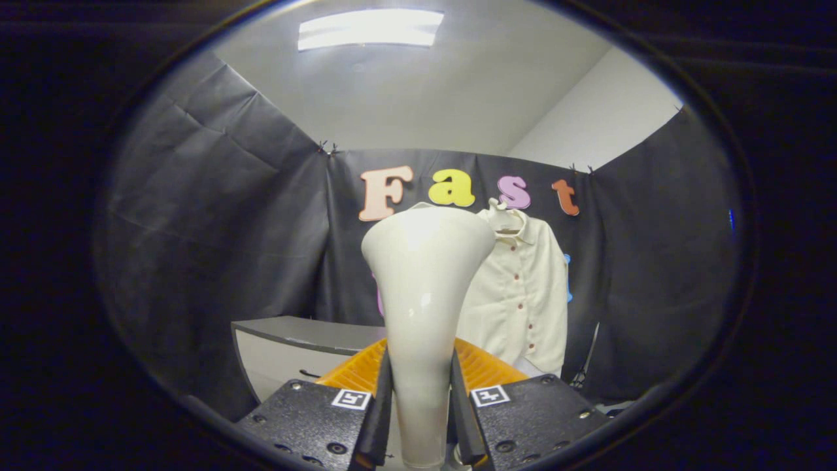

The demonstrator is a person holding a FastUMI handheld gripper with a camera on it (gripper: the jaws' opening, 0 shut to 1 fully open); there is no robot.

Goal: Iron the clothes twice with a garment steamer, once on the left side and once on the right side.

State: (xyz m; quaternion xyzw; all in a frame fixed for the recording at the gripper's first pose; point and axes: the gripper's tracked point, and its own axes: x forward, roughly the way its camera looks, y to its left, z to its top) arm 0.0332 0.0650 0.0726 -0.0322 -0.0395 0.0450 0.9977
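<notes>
1. Booth wall (pixel 216 216): black cloth, creased and matte, closing in the scene behind everything else.
2. Shirt (pixel 523 288): cream fabric, smooth, with a collar and a row of small dark buttons down the front; it hangs on a hanger against the wall, beyond my fingers and partly hidden behind the steamer head.
3. Garment steamer (pixel 422 294): glossy off-white plastic, a narrow handle flaring into a wide trumpet-shaped head, upright and rising between my fingers.
4. Cabinet (pixel 294 340): pale grey, flat-topped, standing below and beside the shirt.
5. My gripper (pixel 420 405): jaws clamped on the steamer's handle, one finger pressing each side; ribbed pads behind; a small square black-and-white marker sits on each finger block. No readable brand appears on anything.
</notes>
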